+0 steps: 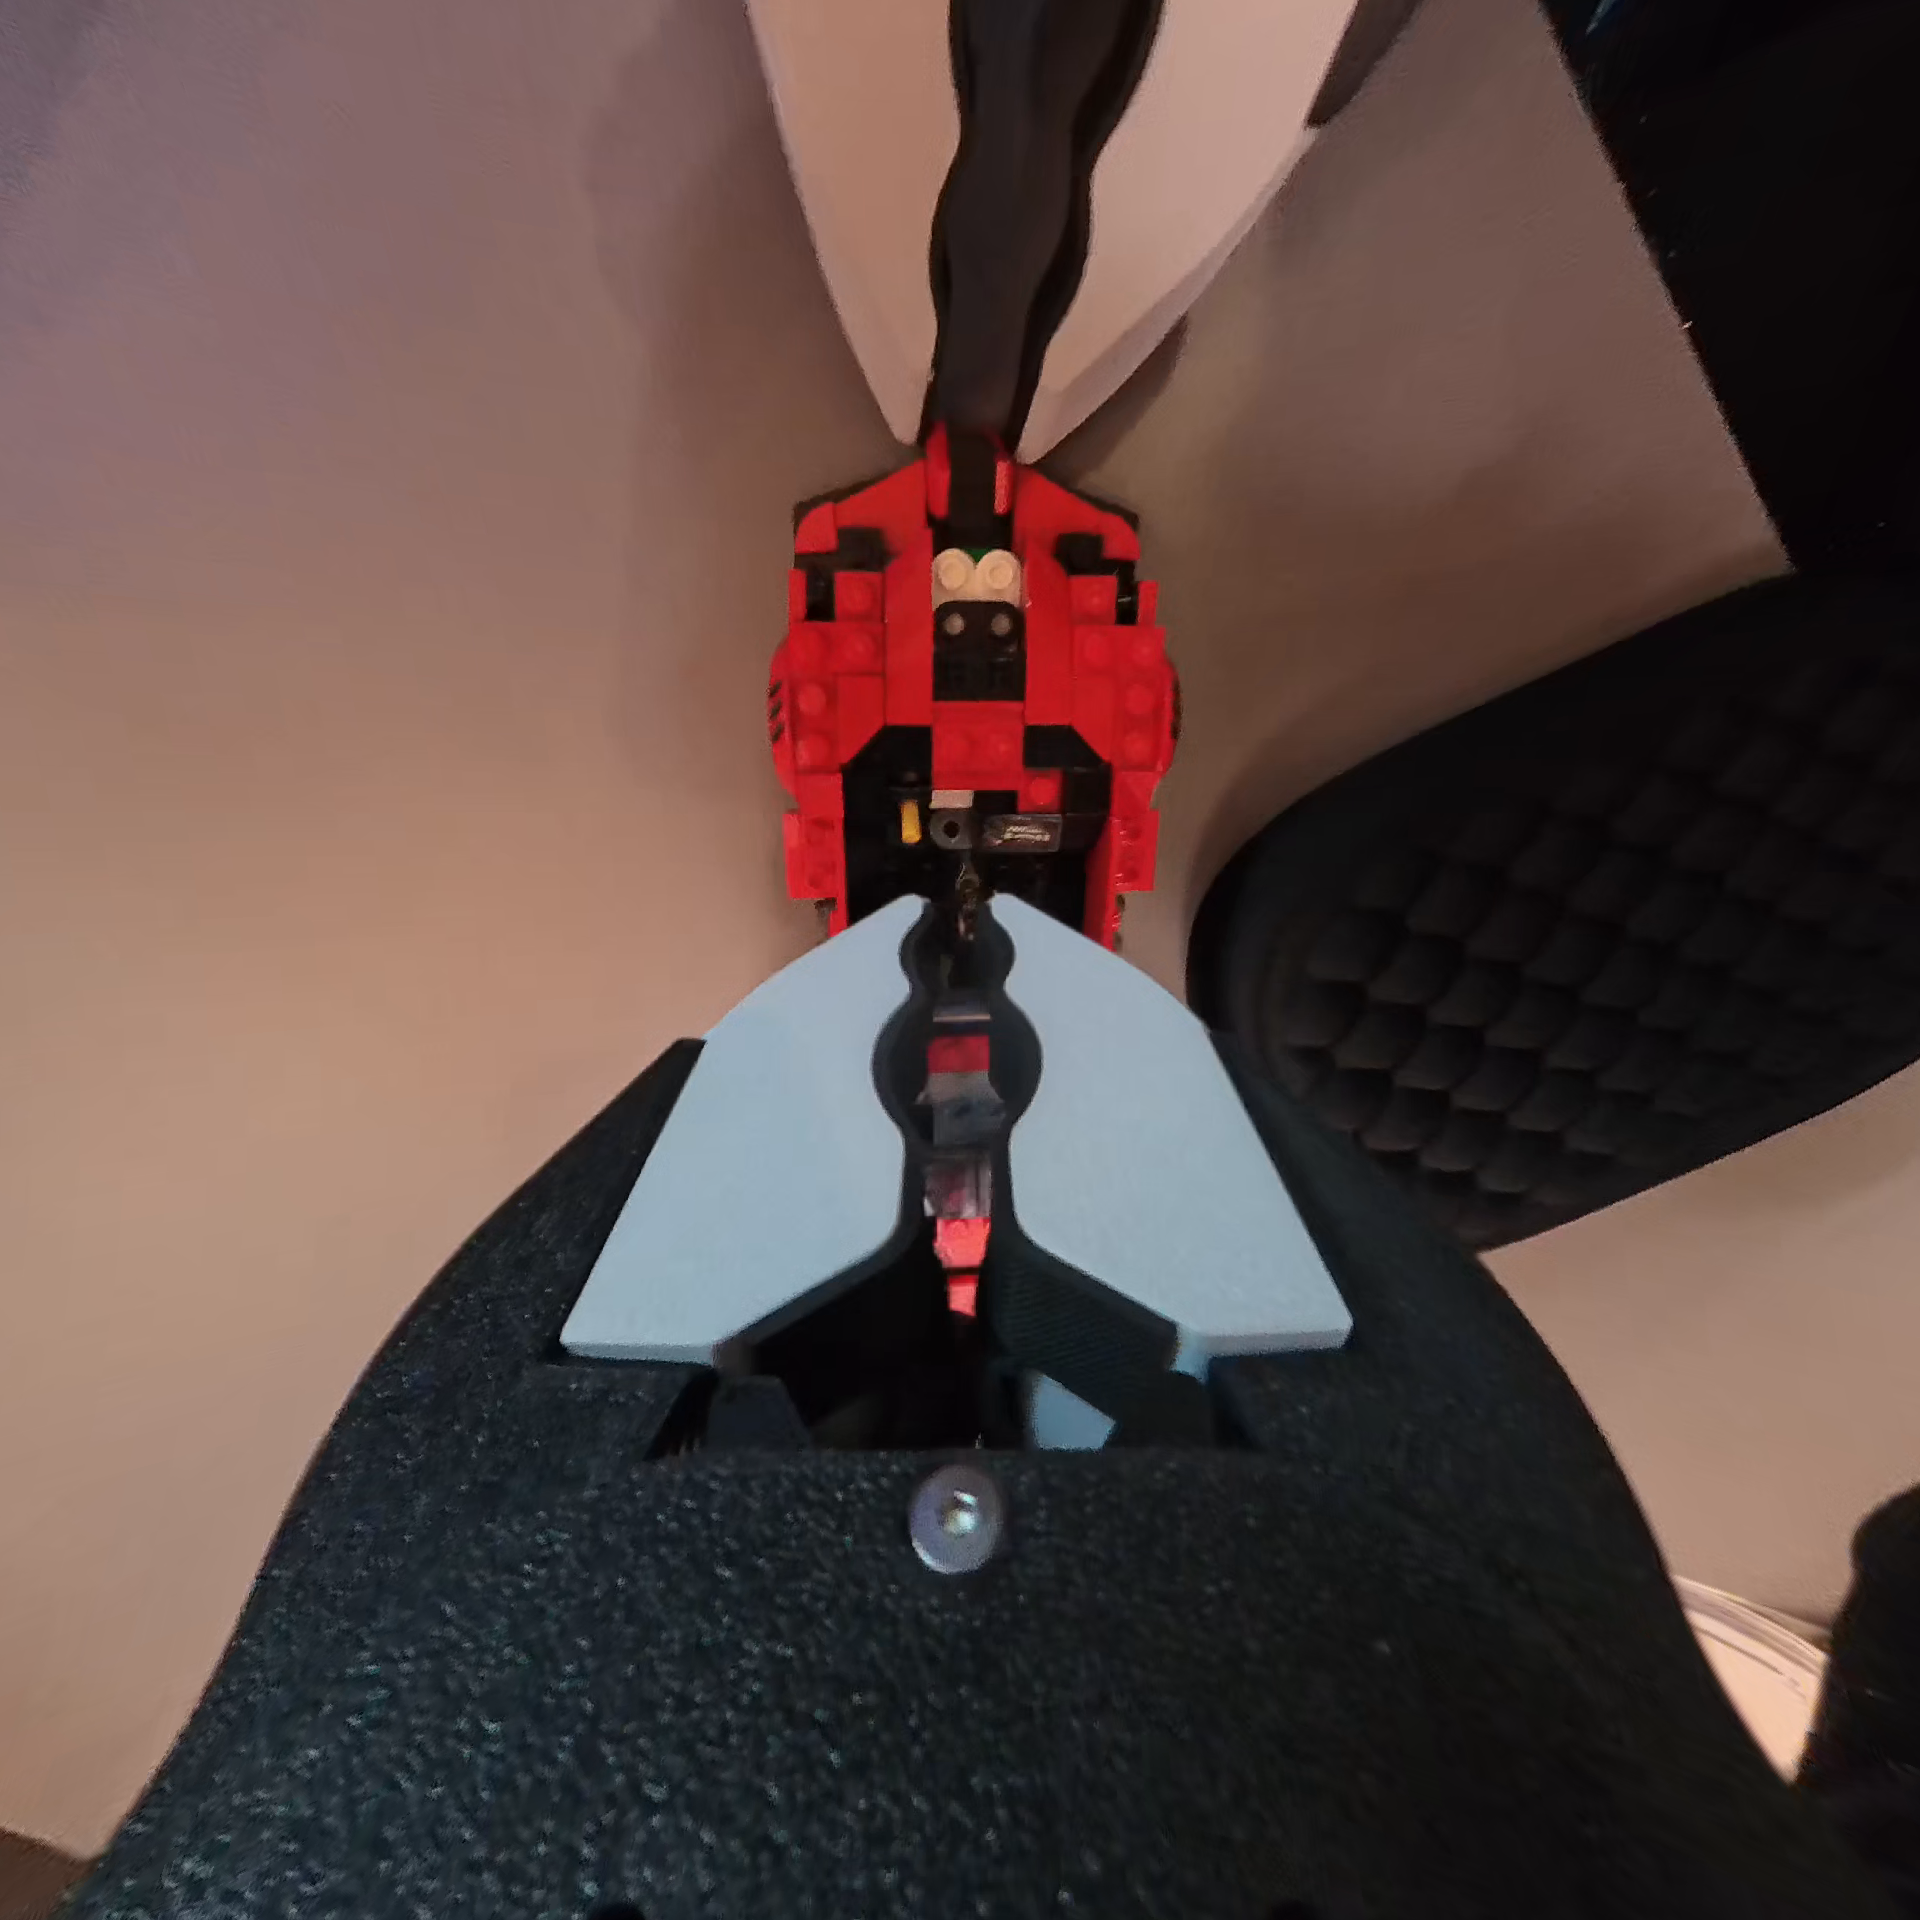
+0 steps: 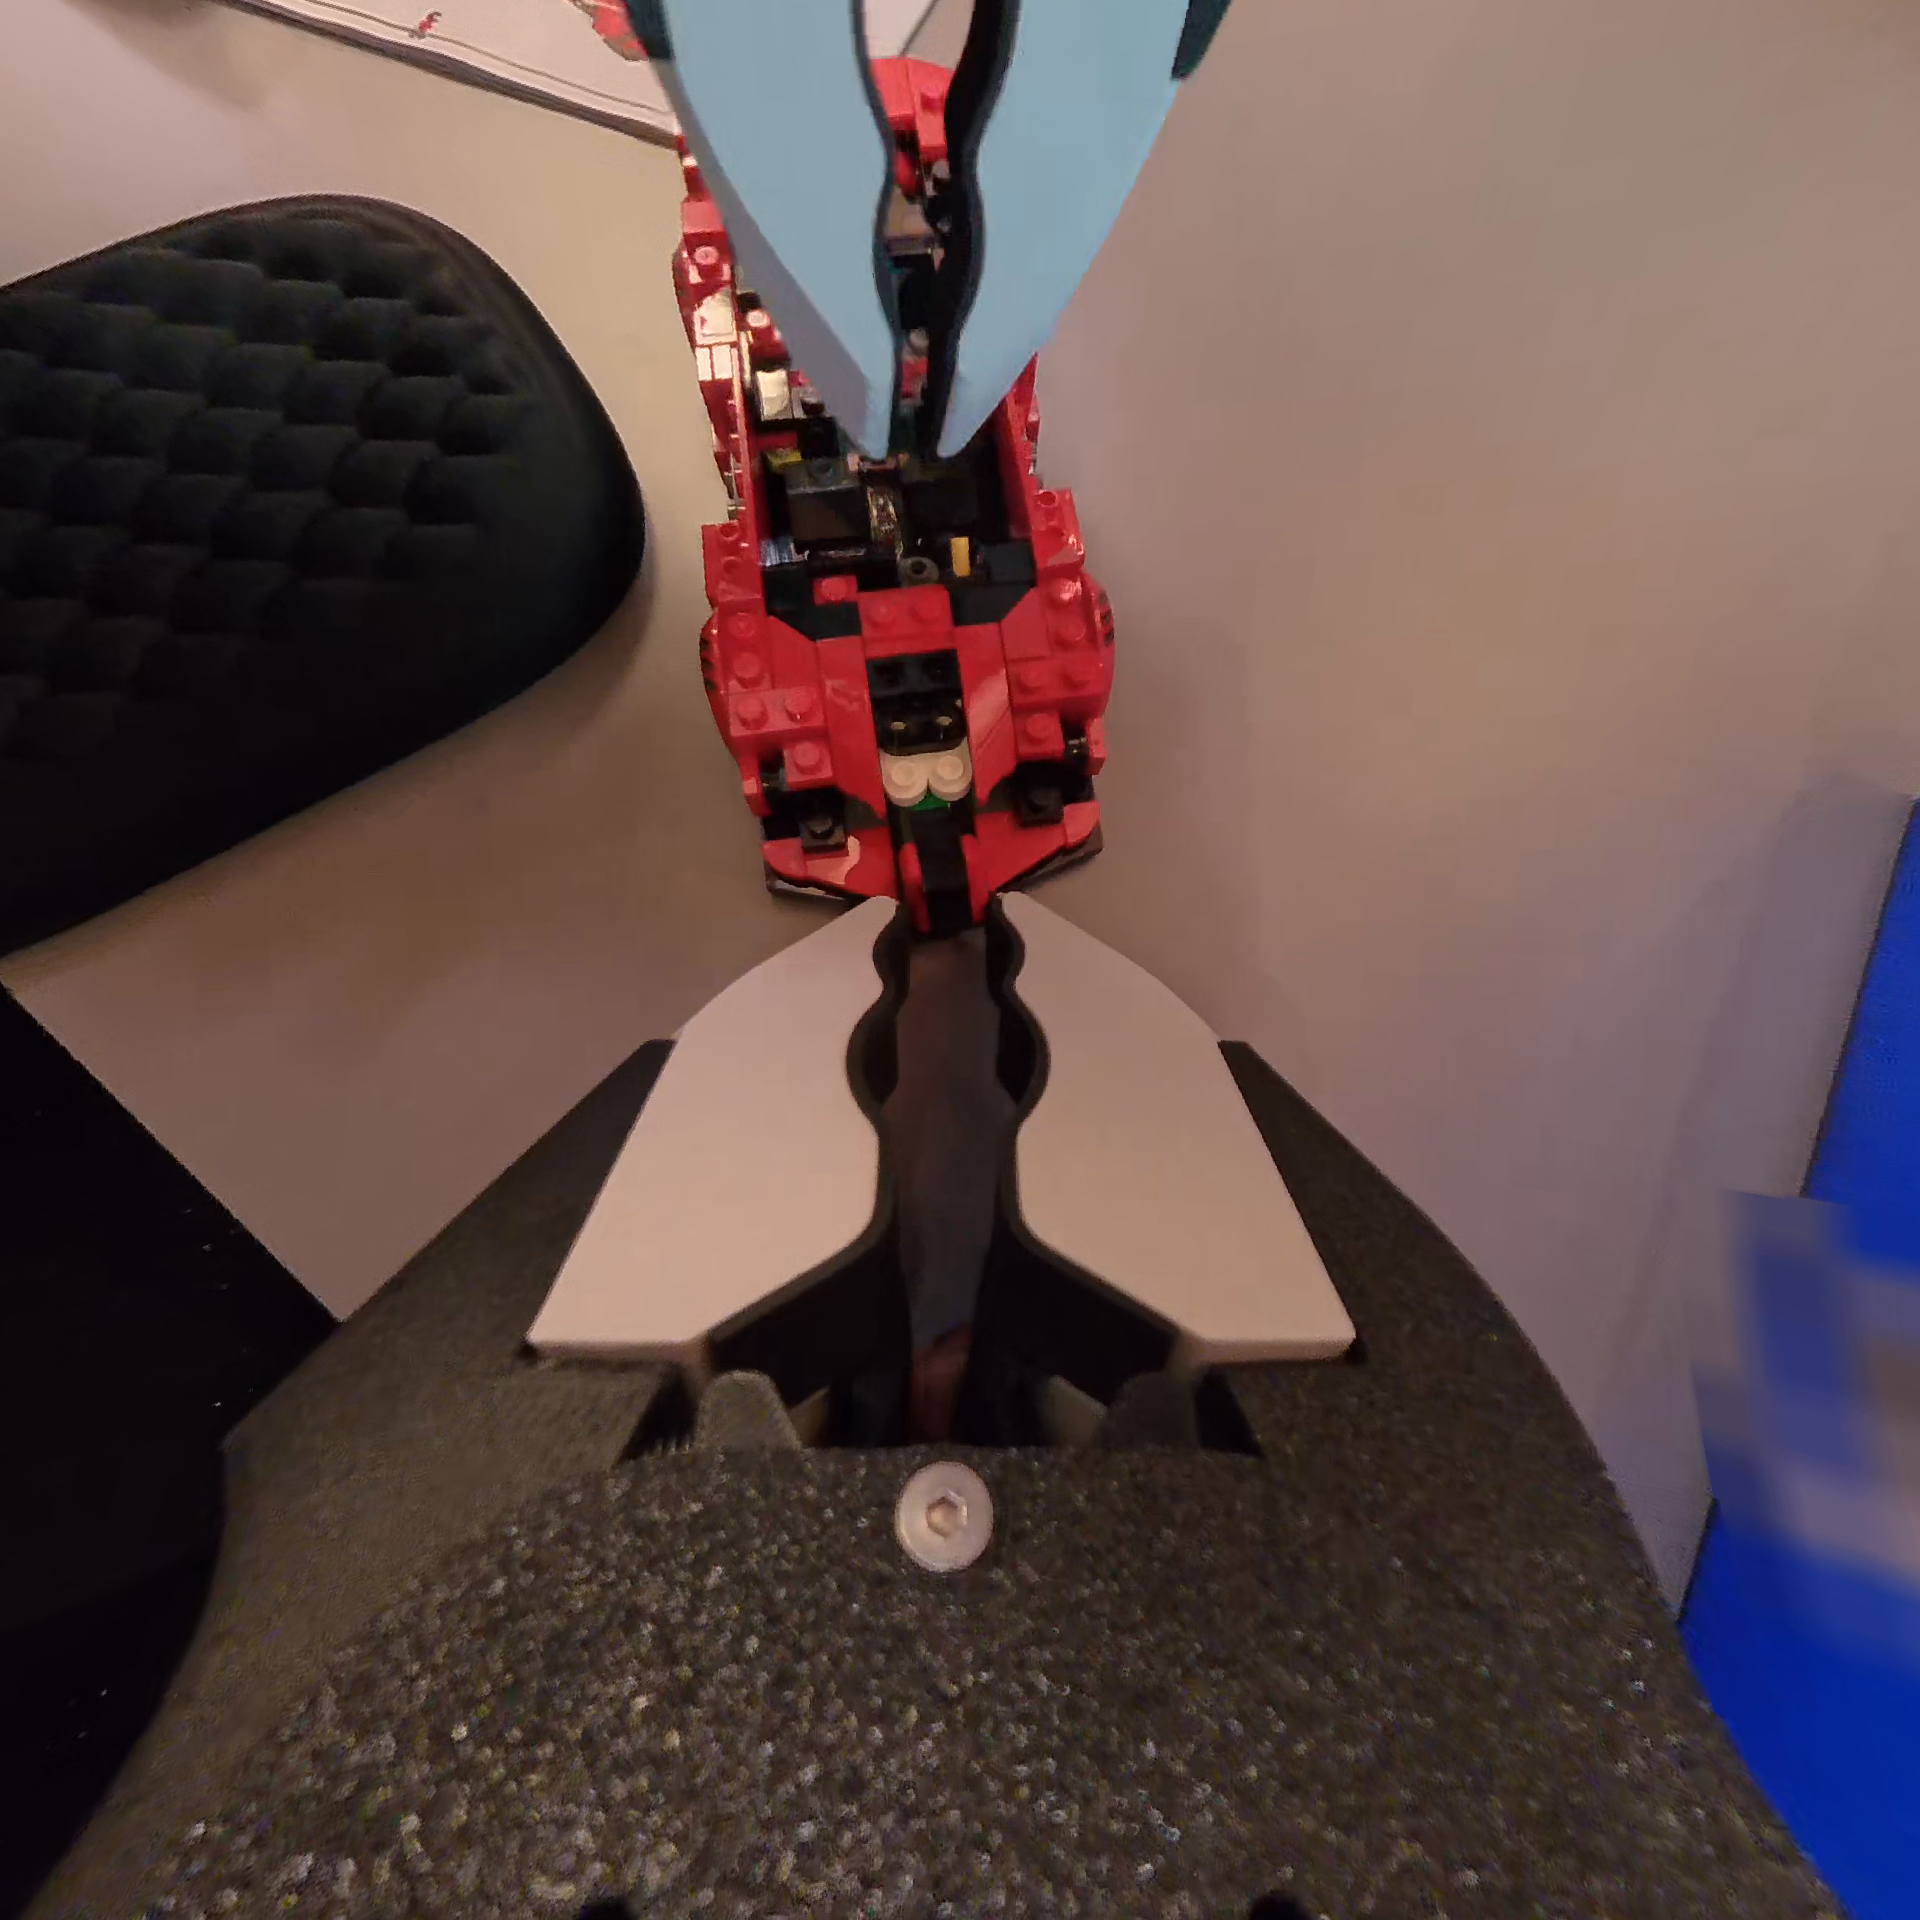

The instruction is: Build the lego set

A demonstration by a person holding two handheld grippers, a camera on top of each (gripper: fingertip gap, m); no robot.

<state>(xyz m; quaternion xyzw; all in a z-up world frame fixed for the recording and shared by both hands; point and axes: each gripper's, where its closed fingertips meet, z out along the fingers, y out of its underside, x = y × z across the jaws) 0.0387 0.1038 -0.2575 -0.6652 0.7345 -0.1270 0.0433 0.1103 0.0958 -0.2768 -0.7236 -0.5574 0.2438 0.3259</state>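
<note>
A red and black lego car (image 1: 966, 686) lies on the pale table (image 1: 364, 727), between my two grippers. My left gripper (image 1: 961, 912), with pale blue fingers, is over the car's rear. Its tips are in the open black cockpit, shut on a small thin dark piece (image 1: 966, 883). In the right wrist view the left gripper (image 2: 914, 452) comes down from the top into the cockpit. My right gripper (image 2: 940, 920), with grey-white fingers, is shut on the narrow red and black nose (image 2: 940, 878) of the car (image 2: 914, 665). It also shows at the top of the left wrist view (image 1: 971, 442).
A black quilted pad (image 1: 1558, 935) lies beside the car; it also shows in the right wrist view (image 2: 260, 520). A blue object (image 2: 1860, 1143) stands at the right edge. Sheets of paper (image 2: 468, 52) lie at the far side.
</note>
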